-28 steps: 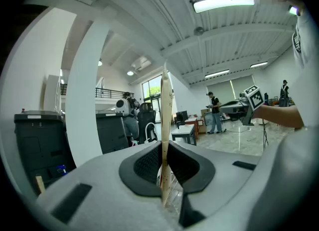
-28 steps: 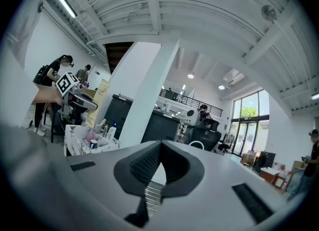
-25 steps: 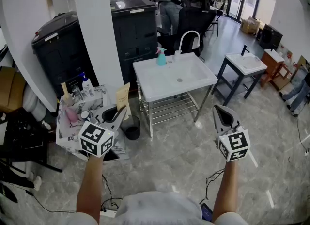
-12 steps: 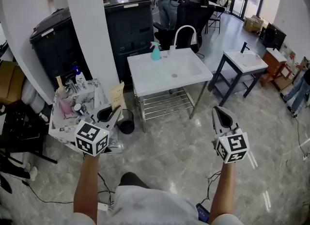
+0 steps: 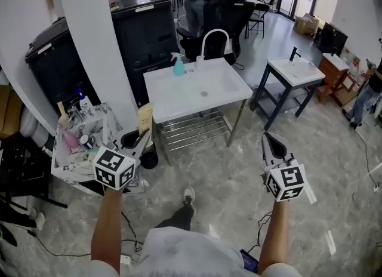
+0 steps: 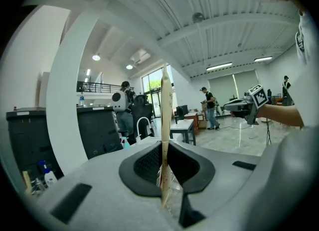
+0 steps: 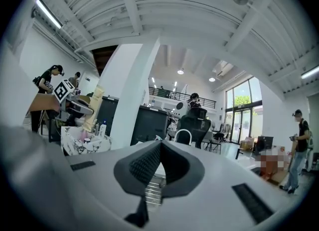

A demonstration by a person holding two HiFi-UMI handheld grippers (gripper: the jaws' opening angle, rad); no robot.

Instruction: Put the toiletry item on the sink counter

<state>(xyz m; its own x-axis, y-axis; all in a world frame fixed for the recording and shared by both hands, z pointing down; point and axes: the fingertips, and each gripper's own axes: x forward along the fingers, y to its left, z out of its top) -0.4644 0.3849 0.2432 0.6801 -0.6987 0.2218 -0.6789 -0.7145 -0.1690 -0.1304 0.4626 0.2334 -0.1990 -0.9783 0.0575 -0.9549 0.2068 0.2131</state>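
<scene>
My left gripper (image 5: 142, 141) is shut on a flat beige packet (image 5: 145, 119), the toiletry item, which stands upright out of the jaws. In the left gripper view the packet (image 6: 165, 125) shows edge-on, pinched between the dark pads of the left gripper (image 6: 164, 151). The white sink counter (image 5: 160, 106) with its curved faucet (image 5: 213, 38) stands ahead, a step or so beyond the packet. My right gripper (image 5: 276, 144) hangs over the floor to the right of the counter, jaws shut with nothing in them; in its own view the right gripper (image 7: 160, 148) looks toward the counter.
A blue spray bottle (image 5: 178, 65) stands at the counter's back left. A patterned box of toiletries (image 5: 76, 145) sits left of my left hand, beside a white pillar (image 5: 89, 43) and black cabinets (image 5: 146, 25). A black bin (image 5: 149, 158) is under the counter's left corner. A second small sink (image 5: 296, 70) stands to the right.
The view has swung so that the counter and toiletry box slid left, and a foot now shows on the floor. Both grippers keep their places and grip.
</scene>
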